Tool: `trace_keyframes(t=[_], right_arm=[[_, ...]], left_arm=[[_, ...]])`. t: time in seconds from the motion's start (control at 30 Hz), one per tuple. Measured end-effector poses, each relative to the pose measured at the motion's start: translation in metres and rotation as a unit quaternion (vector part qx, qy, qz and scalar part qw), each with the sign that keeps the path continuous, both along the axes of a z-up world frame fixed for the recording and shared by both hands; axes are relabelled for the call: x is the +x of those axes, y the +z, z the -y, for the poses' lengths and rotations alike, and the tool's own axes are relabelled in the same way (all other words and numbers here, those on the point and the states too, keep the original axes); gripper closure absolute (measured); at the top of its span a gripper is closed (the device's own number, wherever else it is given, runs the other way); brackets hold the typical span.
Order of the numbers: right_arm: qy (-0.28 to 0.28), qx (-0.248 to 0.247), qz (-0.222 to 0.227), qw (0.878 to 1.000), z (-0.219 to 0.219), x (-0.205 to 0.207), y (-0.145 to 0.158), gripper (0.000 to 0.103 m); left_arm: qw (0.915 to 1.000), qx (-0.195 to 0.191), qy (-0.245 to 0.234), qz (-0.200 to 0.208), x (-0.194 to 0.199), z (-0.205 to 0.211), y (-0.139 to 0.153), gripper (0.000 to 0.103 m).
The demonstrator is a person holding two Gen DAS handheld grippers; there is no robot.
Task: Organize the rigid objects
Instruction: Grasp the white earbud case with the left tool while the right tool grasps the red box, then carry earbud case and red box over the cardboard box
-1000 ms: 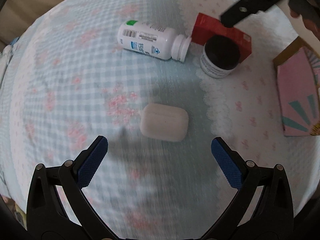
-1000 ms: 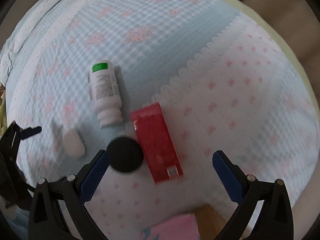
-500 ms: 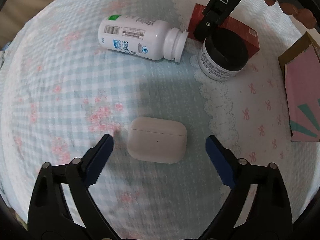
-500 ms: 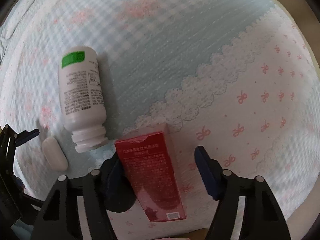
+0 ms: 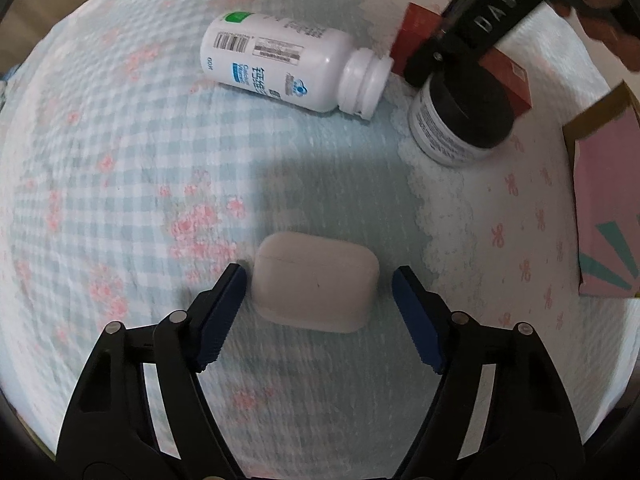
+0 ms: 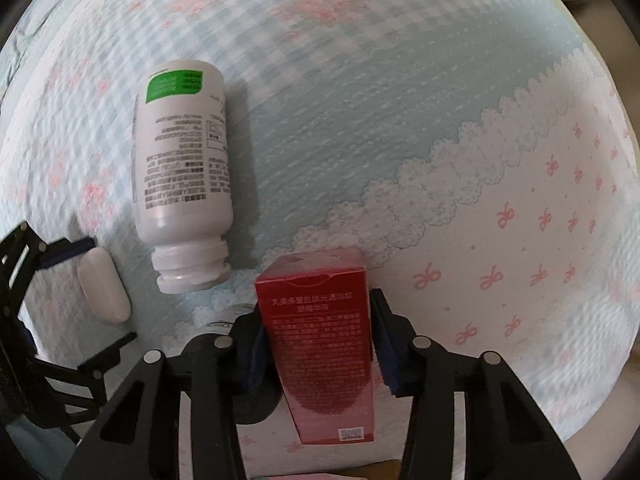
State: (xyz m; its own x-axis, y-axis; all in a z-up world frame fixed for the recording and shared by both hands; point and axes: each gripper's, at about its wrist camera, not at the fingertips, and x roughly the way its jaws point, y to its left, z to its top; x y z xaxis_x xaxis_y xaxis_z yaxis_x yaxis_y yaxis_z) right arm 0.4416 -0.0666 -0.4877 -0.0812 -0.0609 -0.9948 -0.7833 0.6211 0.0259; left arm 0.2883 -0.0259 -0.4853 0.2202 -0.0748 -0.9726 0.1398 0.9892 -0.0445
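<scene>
in the left wrist view, going left to right: a white bottle lies on its side on the blue-checked cloth, its open neck pointing right toward a black-lidded jar that stands upright. behind the jar lies a red box, partly hidden by the right gripper's black frame. at the far right edge a pink box sits on the white part of the cloth with pink bows.

lower in that view, the left gripper points down over a white case lying flat on the cloth. its jaws have just been closing and now straddle the case: the left blue pad is at or just beside the case's left end, while the right pad stands a little apart from the right end. the case is not yet pinched.

in the right wrist view, left to right: the left gripper's frame shows at the left edge with the case beside it, then the bottle with its green label at the far end and its neck toward the camera. the right gripper has just been closing and now pinches the box across its narrow width, a pad pressed to each long side. the box lies on the lacy seam where blue cloth meets white. the jar is mostly hidden behind the gripper's left finger.
</scene>
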Motion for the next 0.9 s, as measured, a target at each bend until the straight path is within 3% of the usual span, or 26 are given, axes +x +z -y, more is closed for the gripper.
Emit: trace_keyframes(t=[0.2,0.27,0.33,0.67,0.9], right_arm=[[0.002,0.001,-0.005,1.0,0.003,-0.004,-0.003,0.061],[0.002,0.002,-0.007,1.0,0.007,0.0,-0.005,0.061],[0.004,0.002,-0.006,1.0,0.014,0.003,0.001,0.062],[-0.01,0.02,0.015,1.0,0.026,-0.003,0.011,0.063],[-0.065,0.051,0.056,0.995,0.055,-0.002,0.044,0.065]], left_arm=[[1.0,-0.001,-0.003,-0.001,0.015,0.003,0.0,0.03],[1.0,0.003,-0.007,0.001,0.018,0.006,-0.002,0.042],[1.0,0.004,-0.009,0.002,0.023,0.007,-0.002,0.044],[0.9999,0.001,-0.004,0.01,0.021,0.005,0.011,0.045],[0.9997,-0.008,0.002,0.024,0.022,0.005,0.043,0.045]])
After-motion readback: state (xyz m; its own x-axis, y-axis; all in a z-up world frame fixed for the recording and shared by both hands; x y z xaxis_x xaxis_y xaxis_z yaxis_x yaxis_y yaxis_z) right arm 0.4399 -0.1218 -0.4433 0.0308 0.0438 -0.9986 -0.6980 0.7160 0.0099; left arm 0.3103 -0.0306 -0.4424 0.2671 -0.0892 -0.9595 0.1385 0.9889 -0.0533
